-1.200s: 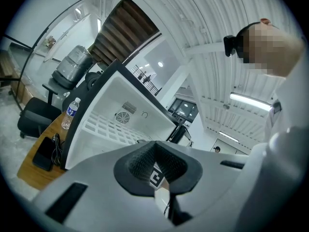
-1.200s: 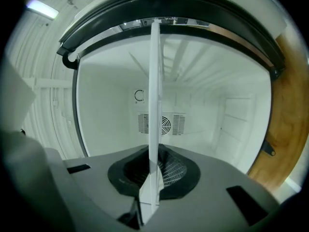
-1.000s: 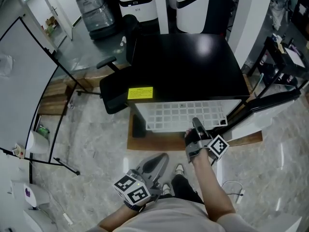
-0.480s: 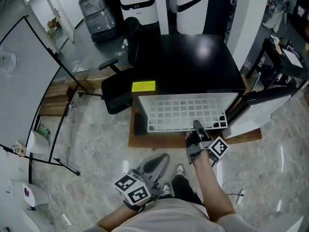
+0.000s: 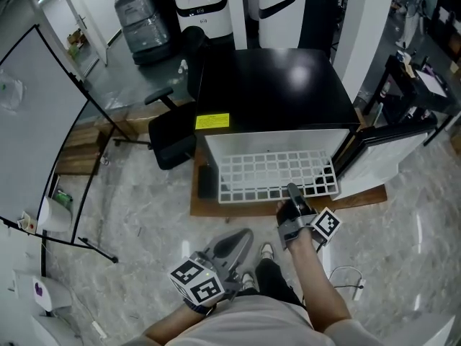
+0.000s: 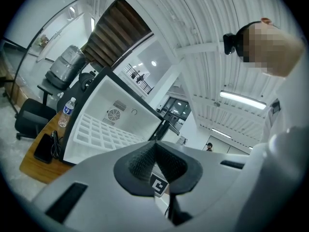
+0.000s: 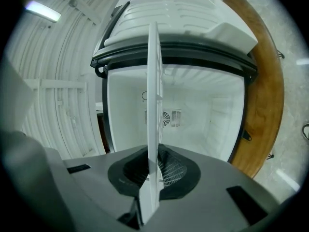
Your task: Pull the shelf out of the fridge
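Observation:
A white grid shelf [image 5: 272,174] sticks well out of the small black fridge [image 5: 274,92], held level over the floor. My right gripper [image 5: 292,191] is shut on the middle of the shelf's front edge. In the right gripper view the shelf [image 7: 153,105] runs edge-on between the dark pads [image 7: 171,170] into the white fridge interior [image 7: 193,115]. My left gripper [image 5: 241,238] hangs low at the person's side, left of the shelf and apart from it. Its pads [image 6: 145,161] meet with nothing between them; the shelf [image 6: 104,132] shows beyond.
The fridge door [image 5: 392,146] stands open to the right. The fridge rests on a wooden board [image 5: 288,200]. A black office chair [image 5: 173,132] is at the fridge's left, a water cooler [image 5: 144,13] behind. The person's feet [image 5: 259,262] are just below the shelf.
The shelf has slid further out of the fridge toward the person, drawn by my right gripper. The left gripper has stayed by the person's side.

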